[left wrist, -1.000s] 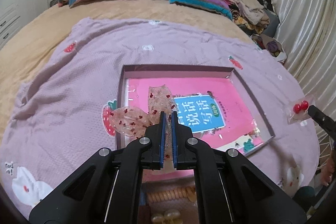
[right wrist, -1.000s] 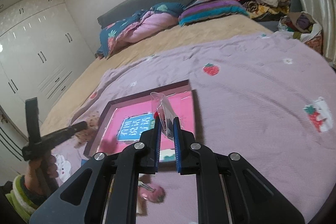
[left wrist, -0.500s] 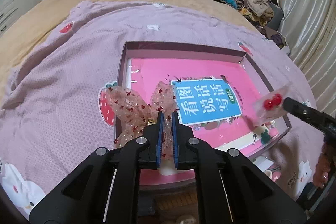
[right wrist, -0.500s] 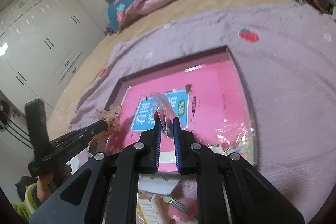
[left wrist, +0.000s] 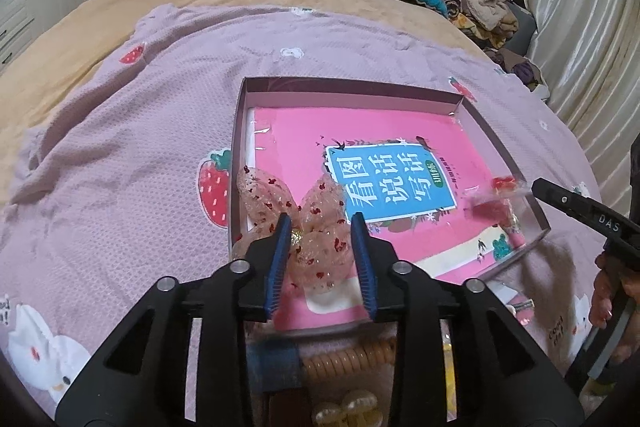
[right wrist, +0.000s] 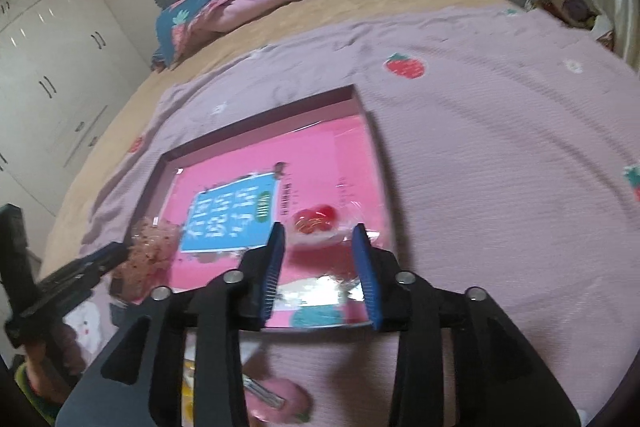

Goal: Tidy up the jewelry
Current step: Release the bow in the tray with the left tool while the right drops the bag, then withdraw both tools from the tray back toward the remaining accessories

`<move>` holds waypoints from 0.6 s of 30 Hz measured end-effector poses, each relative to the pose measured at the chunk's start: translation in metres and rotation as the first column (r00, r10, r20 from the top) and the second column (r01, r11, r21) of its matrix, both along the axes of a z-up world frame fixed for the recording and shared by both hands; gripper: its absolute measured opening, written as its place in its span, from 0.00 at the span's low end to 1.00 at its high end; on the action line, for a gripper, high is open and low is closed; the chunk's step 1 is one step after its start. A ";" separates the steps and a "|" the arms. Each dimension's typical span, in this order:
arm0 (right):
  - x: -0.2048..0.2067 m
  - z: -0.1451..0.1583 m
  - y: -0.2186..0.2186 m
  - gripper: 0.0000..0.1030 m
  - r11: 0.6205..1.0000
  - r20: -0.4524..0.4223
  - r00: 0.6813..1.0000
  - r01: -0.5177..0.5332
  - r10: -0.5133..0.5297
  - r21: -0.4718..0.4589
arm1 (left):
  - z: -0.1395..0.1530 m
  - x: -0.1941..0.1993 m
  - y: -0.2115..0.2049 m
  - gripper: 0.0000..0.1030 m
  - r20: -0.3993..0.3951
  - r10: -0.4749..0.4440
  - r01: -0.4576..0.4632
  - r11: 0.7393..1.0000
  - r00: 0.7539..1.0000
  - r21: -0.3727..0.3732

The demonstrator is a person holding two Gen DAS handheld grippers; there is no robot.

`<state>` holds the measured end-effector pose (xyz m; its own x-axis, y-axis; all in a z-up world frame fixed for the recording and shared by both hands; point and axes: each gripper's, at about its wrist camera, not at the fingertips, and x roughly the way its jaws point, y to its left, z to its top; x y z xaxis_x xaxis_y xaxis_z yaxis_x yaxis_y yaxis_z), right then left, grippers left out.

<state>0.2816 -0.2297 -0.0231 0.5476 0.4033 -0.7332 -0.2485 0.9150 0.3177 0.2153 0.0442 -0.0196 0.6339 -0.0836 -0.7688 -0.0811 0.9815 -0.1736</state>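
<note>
Both grippers have opened since half a second ago: the left gripper [left wrist: 320, 251] stands spread around the sequined bow [left wrist: 304, 223] at the shallow box's [left wrist: 348, 85] near-left rim, and the right gripper [right wrist: 318, 251] stands spread, its bagged red earrings [right wrist: 316, 221] lying near-right. Judged best: lift both straight away without snagging.

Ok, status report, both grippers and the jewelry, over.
Left gripper open, pink bow between its fingers, over the box. Right gripper open, red earring packet on the pink book. Nothing blocking.
</note>
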 end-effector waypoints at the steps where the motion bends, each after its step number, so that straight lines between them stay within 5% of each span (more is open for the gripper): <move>1: -0.003 0.002 -0.003 0.37 1.000 0.012 1.000 0.004 -0.004 -0.011 | 0.002 -0.002 0.000 0.26 0.003 0.001 -0.001 1.000 1.000 0.004; 7: -0.021 0.020 -0.018 0.58 0.999 0.082 0.996 0.029 -0.026 -0.031 | 0.018 -0.019 0.001 0.41 0.027 0.015 -0.015 1.000 1.000 0.013; 18: -0.073 0.067 -0.034 0.77 0.998 0.233 0.973 0.022 -0.009 -0.054 | 0.053 -0.064 -0.003 0.73 0.103 0.029 -0.033 0.999 0.994 0.038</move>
<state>0.2090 -0.2636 0.0436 0.7114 0.3556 -0.6062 -0.2949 0.9340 0.2018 0.1516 0.0416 0.0339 0.7111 -0.0340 -0.7022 -0.0950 0.9850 -0.1439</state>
